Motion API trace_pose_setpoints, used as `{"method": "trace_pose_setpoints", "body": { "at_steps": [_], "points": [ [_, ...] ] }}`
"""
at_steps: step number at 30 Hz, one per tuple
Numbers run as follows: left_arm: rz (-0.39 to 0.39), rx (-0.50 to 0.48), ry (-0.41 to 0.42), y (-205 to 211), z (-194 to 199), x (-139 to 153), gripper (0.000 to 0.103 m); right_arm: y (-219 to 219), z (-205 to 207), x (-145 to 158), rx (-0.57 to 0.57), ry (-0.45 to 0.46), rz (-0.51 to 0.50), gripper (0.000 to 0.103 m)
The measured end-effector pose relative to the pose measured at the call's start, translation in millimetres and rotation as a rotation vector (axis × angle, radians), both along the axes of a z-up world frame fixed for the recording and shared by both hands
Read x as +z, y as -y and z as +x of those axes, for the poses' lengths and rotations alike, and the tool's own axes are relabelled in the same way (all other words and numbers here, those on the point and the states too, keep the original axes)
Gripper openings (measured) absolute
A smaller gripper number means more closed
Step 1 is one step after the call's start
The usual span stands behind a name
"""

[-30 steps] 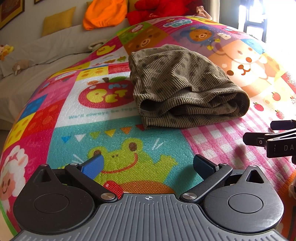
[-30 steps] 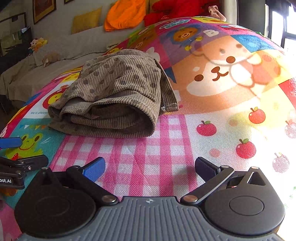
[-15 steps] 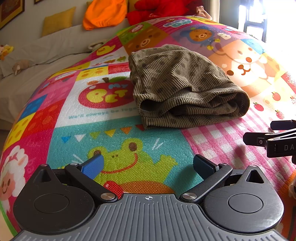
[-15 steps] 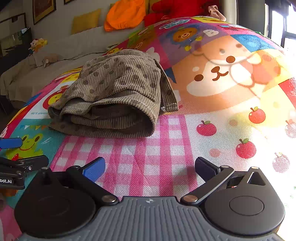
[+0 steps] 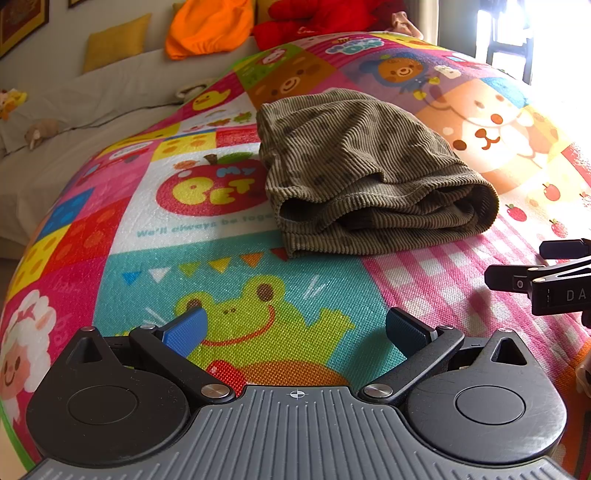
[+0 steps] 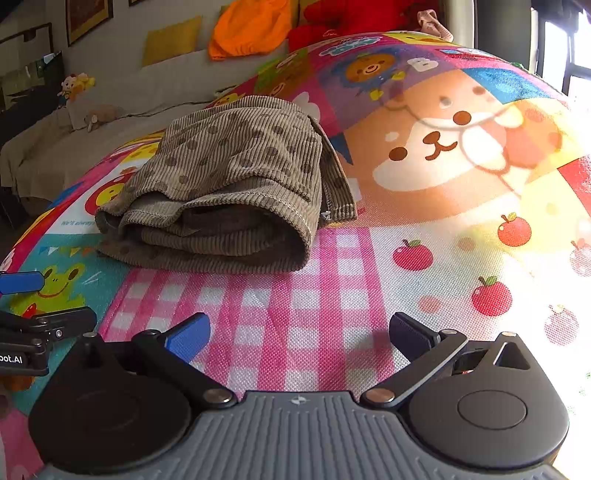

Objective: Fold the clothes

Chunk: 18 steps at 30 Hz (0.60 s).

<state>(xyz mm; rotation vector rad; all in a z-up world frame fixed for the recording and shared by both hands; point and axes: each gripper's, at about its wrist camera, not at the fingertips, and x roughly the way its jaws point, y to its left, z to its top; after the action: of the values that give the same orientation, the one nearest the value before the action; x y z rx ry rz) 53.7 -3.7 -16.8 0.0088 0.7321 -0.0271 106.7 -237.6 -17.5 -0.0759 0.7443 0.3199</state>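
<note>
A brown dotted corduroy garment (image 5: 365,173) lies folded in a thick bundle on the colourful cartoon play mat (image 5: 229,295), its layered open end facing me. In the right wrist view the same garment (image 6: 236,184) sits ahead and to the left on the mat (image 6: 295,314). My left gripper (image 5: 295,330) is open and empty, hovering over the green frog print, short of the garment. My right gripper (image 6: 299,332) is open and empty too, over the pink checked patch. Each gripper shows at the edge of the other's view: the right one (image 5: 543,269) and the left one (image 6: 33,299).
A beige sofa (image 5: 92,99) runs behind the mat, with a yellow cushion (image 5: 114,40), an orange cloth (image 5: 210,26) and a red plush toy (image 5: 325,18) on it. Small stuffed toys (image 6: 77,83) sit at its far left. Bright window light falls from the right.
</note>
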Motion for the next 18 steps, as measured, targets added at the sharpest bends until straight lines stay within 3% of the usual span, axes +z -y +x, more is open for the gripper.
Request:
{"method": "trace_pose_setpoints", "body": {
  "at_steps": [18],
  "points": [
    [-0.001,-0.001,0.0,-0.2,0.4,0.1,0.103,-1.4,-0.6,0.2,0.001,0.001,-0.014,0.103]
  ]
}}
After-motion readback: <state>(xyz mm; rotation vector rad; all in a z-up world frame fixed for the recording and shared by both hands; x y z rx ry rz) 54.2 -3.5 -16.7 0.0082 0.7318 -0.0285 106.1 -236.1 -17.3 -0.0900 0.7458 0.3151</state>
